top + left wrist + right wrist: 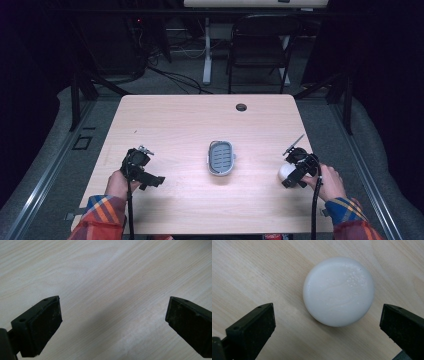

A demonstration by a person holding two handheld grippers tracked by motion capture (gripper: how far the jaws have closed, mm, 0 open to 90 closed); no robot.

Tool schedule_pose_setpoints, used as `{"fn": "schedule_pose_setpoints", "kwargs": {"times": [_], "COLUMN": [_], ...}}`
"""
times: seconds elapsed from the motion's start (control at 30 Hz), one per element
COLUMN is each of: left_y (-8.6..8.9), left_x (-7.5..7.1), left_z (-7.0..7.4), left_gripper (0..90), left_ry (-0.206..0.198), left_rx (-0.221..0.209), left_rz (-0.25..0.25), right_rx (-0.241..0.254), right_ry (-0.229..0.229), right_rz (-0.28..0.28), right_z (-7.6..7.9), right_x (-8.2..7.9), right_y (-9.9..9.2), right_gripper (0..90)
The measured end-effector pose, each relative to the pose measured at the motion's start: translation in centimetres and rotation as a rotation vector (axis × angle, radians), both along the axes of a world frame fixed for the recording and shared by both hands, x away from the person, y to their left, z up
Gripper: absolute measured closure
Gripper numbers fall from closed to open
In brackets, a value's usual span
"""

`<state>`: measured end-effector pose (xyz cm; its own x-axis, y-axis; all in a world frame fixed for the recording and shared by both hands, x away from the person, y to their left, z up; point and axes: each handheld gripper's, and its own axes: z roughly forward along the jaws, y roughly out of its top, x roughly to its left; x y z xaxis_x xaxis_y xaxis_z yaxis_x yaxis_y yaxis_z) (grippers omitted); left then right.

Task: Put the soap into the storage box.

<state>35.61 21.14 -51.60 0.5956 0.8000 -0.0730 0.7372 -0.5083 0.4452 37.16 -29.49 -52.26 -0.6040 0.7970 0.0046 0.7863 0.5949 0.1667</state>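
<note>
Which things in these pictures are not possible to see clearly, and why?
- White round object: in the high view, the right gripper covers most of it.
- Grey slotted tray: too small in the high view to tell whether anything lies in it.
- Left gripper: in the left gripper view, the bottom edge cuts off its jaws.

Item count, work area:

- Wooden table (190, 120): one, with one dark round grommet hole (241, 107) near its far edge.
- Grey slotted soap dish (221, 158): one.
- White round soap bar (338, 291): one.
- Handheld two-jaw grippers: two, namely the left gripper (111, 322) and the right gripper (327, 325).
- Black folding chair (260, 47) behind the table: one.
</note>
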Motion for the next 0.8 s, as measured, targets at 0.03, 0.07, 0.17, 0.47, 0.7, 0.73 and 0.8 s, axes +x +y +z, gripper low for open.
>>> {"fn": "schedule_pose_setpoints", "kwargs": {"times": [0.03,0.07,0.17,0.47,0.7,0.73,0.8], "left_y": [0.0,0.0,0.0,0.0,0.0,-0.1,-0.1], "left_x": [0.0,0.0,0.0,0.0,0.0,0.0,0.0], "left_z": [0.0,0.0,0.0,0.0,0.0,0.0,0.0], "left_gripper": [0.4,0.4,0.4,0.4,0.4,0.4,0.4], "left_ry": [0.0,0.0,-0.002,0.004,0.006,0.007,0.006], "left_rx": [0.0,0.0,-0.001,0.0,-0.002,-0.002,-0.002], "left_rz": [0.0,0.0,0.0,-0.005,-0.007,-0.006,-0.007], "right_rx": [0.0,-0.001,-0.049,0.027,0.01,-0.156,0.039], "right_ry": [0.0,0.0,0.042,-0.003,0.006,0.123,-0.015], "right_rz": [0.0,0.0,0.04,-0.048,-0.033,0.115,-0.061], "right_z": [0.0,0.0,0.3,-1.5,-1.7,-0.3,-2.2], "right_x": [0.0,0.1,0.9,1.6,2.1,3.3,2.2], "right_y": [0.0,0.0,0.1,0.9,1.2,1.0,1.3], "right_gripper": [0.0,0.0,0.0,0.0,0.0,0.0,0.5]}}
